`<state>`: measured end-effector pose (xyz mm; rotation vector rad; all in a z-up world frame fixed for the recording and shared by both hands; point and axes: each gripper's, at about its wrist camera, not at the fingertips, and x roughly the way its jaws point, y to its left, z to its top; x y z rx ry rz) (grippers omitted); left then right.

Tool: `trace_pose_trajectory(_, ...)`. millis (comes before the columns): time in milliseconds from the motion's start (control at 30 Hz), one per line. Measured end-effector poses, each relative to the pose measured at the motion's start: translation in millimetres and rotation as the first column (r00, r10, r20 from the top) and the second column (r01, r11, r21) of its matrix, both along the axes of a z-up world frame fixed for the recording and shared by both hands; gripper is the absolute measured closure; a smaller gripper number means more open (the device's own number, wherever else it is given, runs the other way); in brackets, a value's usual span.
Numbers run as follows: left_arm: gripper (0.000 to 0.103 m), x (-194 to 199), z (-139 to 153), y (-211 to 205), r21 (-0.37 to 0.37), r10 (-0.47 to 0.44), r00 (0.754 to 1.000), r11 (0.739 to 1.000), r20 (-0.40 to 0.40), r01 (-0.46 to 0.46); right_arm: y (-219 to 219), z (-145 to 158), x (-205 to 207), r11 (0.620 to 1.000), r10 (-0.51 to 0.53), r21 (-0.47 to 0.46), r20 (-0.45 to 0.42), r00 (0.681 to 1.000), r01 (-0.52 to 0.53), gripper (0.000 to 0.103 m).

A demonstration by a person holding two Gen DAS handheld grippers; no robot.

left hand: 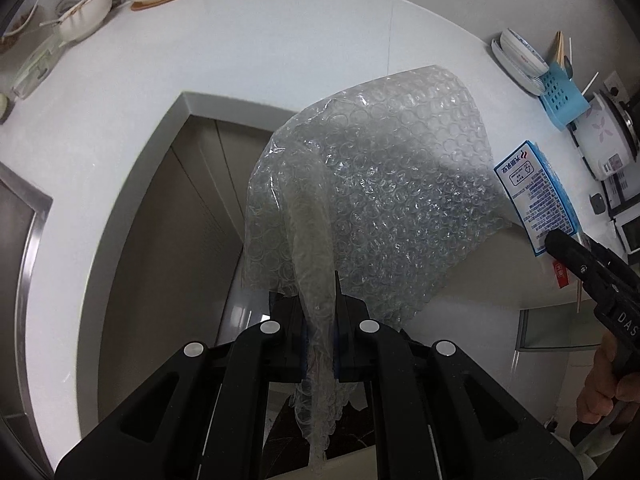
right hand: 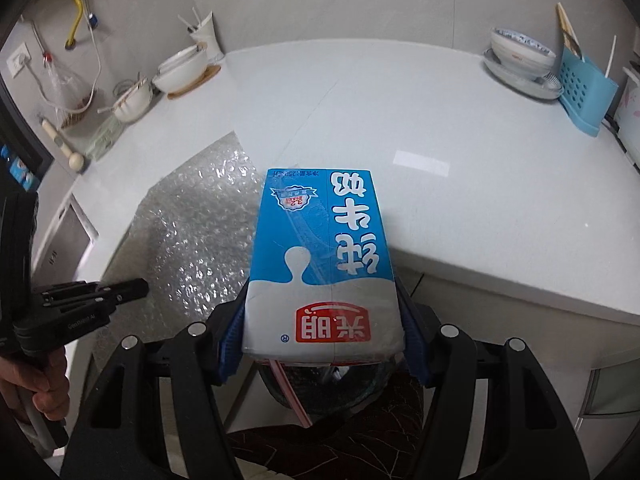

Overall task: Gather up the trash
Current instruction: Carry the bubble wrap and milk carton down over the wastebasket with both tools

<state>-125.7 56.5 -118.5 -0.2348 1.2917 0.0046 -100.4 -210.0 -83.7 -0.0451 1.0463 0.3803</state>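
I am working two handheld grippers above the front edge of a white counter (right hand: 460,168), with one piece of trash in each.

My left gripper (left hand: 318,312) has its jaws pressed together on a gathered fold of bubble wrap (left hand: 380,184). The rest of the clear sheet spreads ahead of the jaws, over the counter's edge and off the surface.

My right gripper (right hand: 322,320) has its jaws spread wide and clamped on the two sides of a blue and white milk carton (right hand: 320,256), which points out over the counter. A pink straw (right hand: 289,390) sticks out of the carton's near end, toward me. In the left view the carton sits just beside the bubble wrap, to its right.

At the back of the counter stand white bowls (right hand: 184,70) and a blue rack (right hand: 584,96), well apart from both grippers.

I judge the picking up is finished and the carrying step is in hand. Below the counter's edge, under the carton, I see a dark rounded shape, possibly a bin, but I cannot tell. Next I need to bring both items over a bin, then release each one, watching that the wrap does not cling to the jaws.
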Motion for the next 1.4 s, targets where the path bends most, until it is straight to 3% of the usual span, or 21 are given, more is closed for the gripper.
trace_pose_trajectory(433, 0.096, -19.0, -78.9, 1.5, 0.049, 0.056, 0.987, 0.998, -0.152, -0.049, 2.3, -71.6, -1.9, 0.999, 0.034, 0.003, -0.088, 0.996, -0.034, 0.042)
trace_pose_trajectory(767, 0.096, -13.7, -132.3, -19.0, 0.107, 0.009, 0.97, 0.994, -0.241, 0.018, 9.4, -118.5, -6.3, 0.998, 0.042, -0.05, -0.155, 0.987, -0.05, 0.042)
trace_pose_trajectory(1233, 0.096, 7.0, -192.1, -72.1, 0.196, -0.052, 0.936, 0.972, -0.347, 0.127, 13.6, -152.2, 11.7, 0.998, 0.005, -0.067, -0.227, 0.974, -0.02, 0.042)
trace_pose_trajectory(1400, 0.094, 10.4, -194.2, -69.6, 0.139, -0.076, 0.941, 0.982, -0.331, 0.128, 15.1, -154.2, 18.7, 0.998, -0.005, -0.057, -0.24, 0.971, -0.009, 0.042)
